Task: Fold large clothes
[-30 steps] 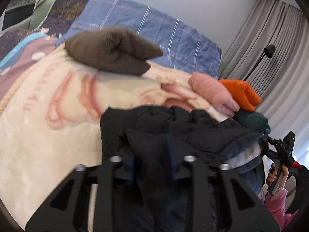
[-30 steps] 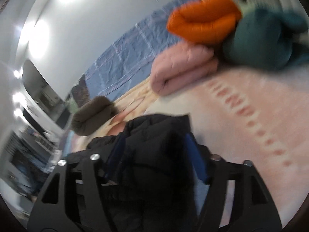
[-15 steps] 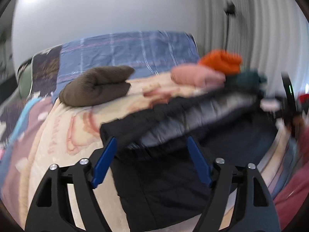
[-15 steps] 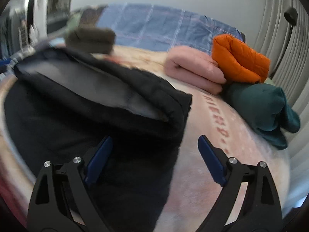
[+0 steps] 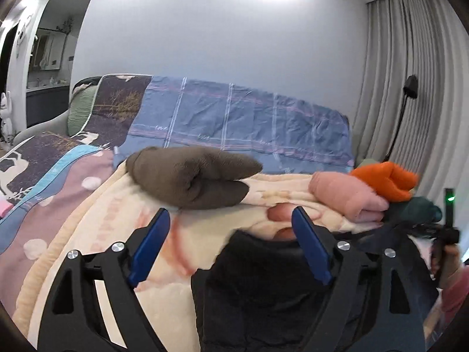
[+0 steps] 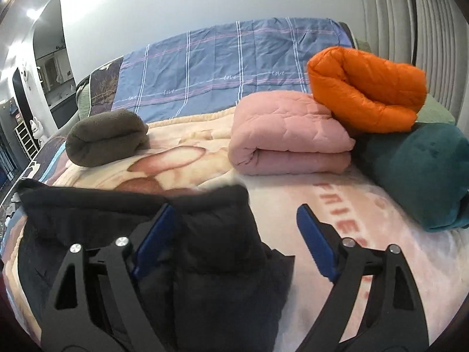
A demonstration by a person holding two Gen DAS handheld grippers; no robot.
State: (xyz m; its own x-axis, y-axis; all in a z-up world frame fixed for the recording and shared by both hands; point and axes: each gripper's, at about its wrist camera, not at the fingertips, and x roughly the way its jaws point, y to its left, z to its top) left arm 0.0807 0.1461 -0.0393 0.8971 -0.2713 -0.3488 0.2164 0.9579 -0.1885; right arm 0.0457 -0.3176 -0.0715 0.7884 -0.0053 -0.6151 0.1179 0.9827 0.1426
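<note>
On the cream blanket (image 5: 73, 234), at the left, the left gripper (image 5: 231, 246) is shown with jaws opening and nothing between them; a second ago dark fabric was clamped there. The black jacket (image 5: 263, 287) is seen lying released below it, doubled over on the blanket, with the brown roll (image 5: 190, 182) beyond. Further right, the right gripper (image 6: 237, 240) is seen unclenched, its jaws closing slightly, the jacket's right edge beneath its left finger but not pinched; it too has been let go. One fold is judged complete. At the far right, pink (image 6: 287, 135), orange (image 6: 366, 88) and teal (image 6: 422, 173) bundles are stacked.
</note>
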